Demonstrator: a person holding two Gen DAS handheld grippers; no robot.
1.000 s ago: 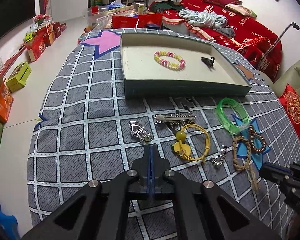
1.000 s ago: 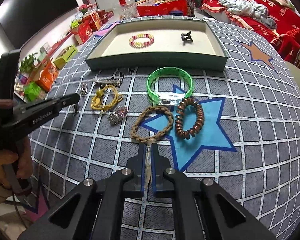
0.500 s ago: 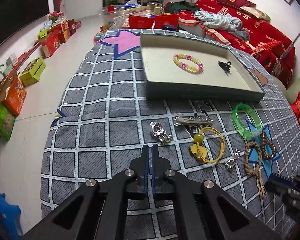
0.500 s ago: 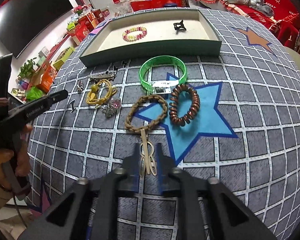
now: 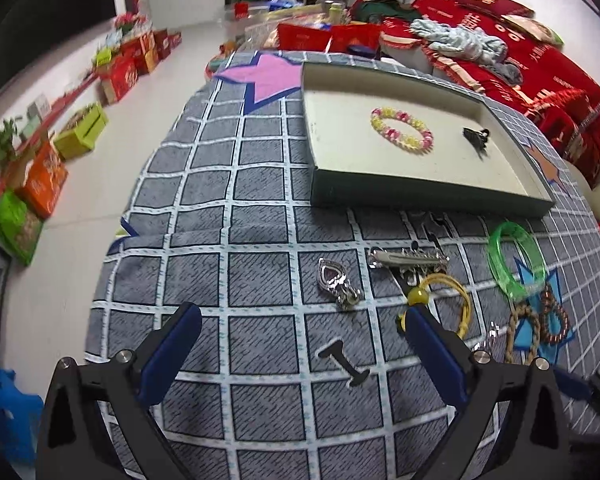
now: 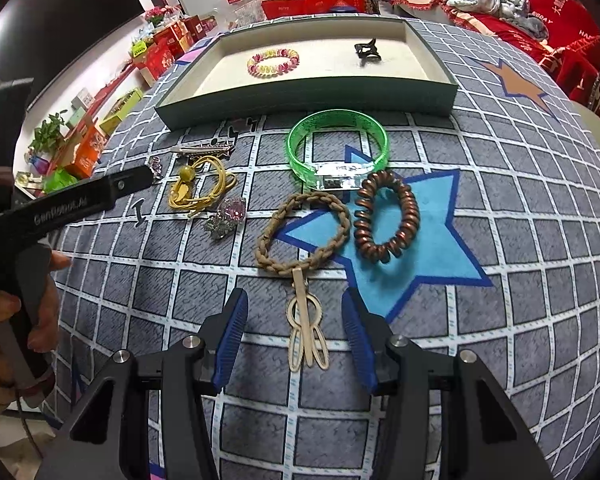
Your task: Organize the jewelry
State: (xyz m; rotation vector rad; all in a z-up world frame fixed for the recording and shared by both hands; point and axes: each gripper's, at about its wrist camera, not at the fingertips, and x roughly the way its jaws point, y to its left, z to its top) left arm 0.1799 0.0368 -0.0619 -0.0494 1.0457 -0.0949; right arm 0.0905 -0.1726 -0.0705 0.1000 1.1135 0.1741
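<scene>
1. Nearest, the right gripper (image 6: 294, 330) hangs above the metal pendant (image 6: 306, 330) of the braided cord bracelet (image 6: 304, 234). Its jaws have just been opening, now part open; the pendant lies between them, untouched.
2. To do this pick well, I judge the jaws should come straight down astride the flat pendant and close across its narrow width, so the cord trails freely.
3. Likewise the left gripper (image 5: 300, 342) has just been opening and its jaws stand spread wide, holding nothing; a small black pin (image 5: 342, 362) lies on the surface between them.
4. Just beyond lie a heart-shaped silver charm (image 5: 336, 282), a silver hair clip (image 5: 408, 258), a yellow hair tie (image 6: 200, 188), a pink gem brooch (image 6: 228, 216), a copper spiral hair tie (image 6: 386, 216) and a green bangle (image 6: 338, 146), all loose on the checked cloth (image 6: 520, 240).
5. Farther off, the tray (image 6: 300, 102) holds a pink-and-yellow bead bracelet (image 6: 273, 63) and a black claw clip (image 6: 366, 50), well apart.
</scene>
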